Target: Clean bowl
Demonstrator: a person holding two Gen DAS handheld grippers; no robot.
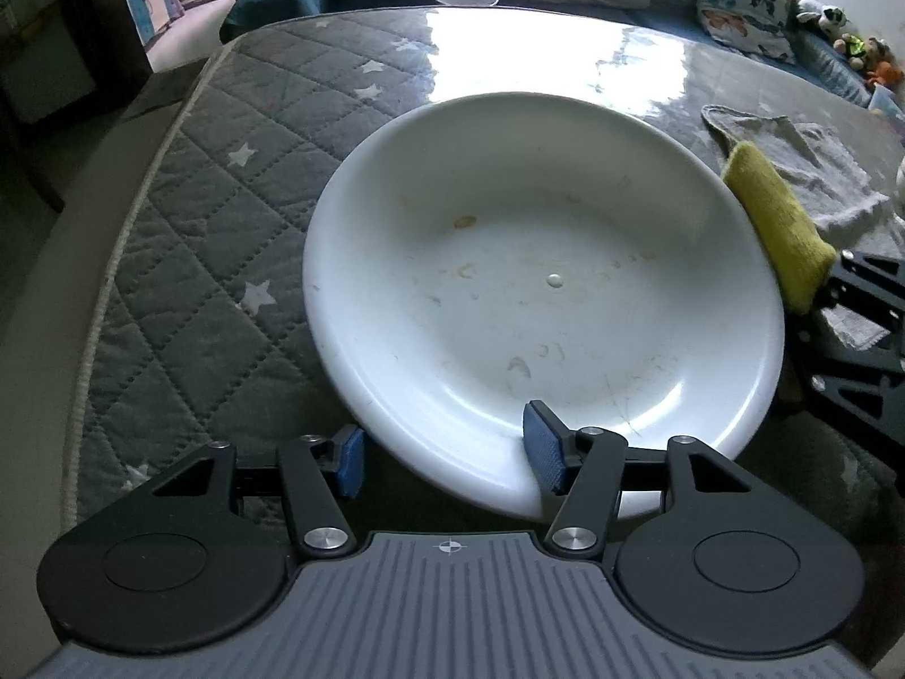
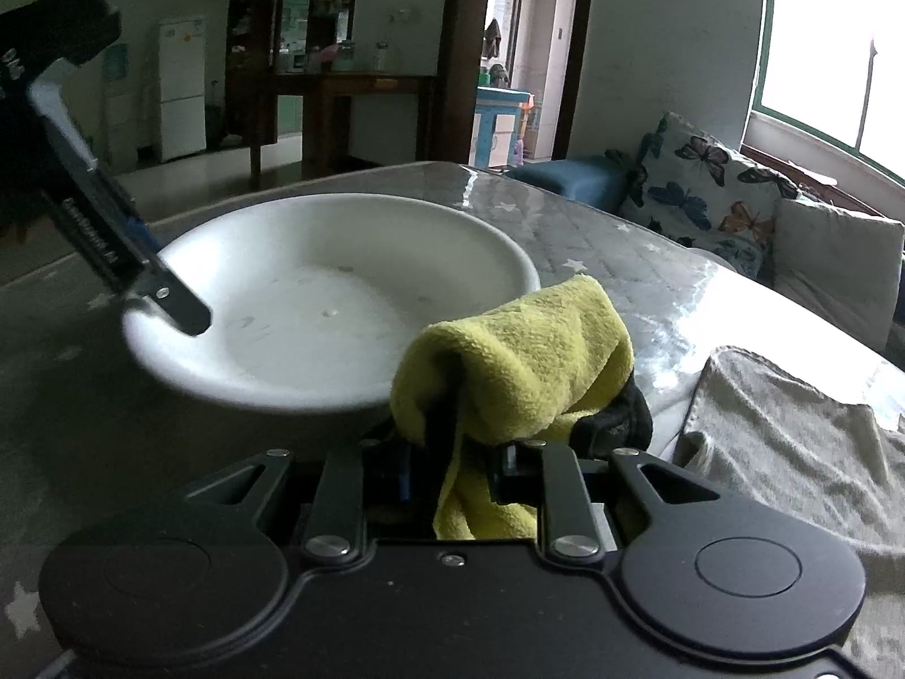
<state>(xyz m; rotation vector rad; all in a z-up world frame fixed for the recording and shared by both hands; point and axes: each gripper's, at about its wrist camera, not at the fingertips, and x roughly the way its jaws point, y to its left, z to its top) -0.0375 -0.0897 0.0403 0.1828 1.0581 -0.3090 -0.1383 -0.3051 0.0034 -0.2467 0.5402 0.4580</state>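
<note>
Quilted table, left gripper spread astride stained bowl rim, right gripper clamping yellow cloth

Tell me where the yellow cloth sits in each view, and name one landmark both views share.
Left wrist view: the yellow cloth is at the right edge, just beyond the white bowl's rim, held by the right gripper.
Right wrist view: the yellow cloth is in the lower centre, clamped in the right gripper, just in front of the bowl.
Shared landmark: the grey towel on the table.
</note>
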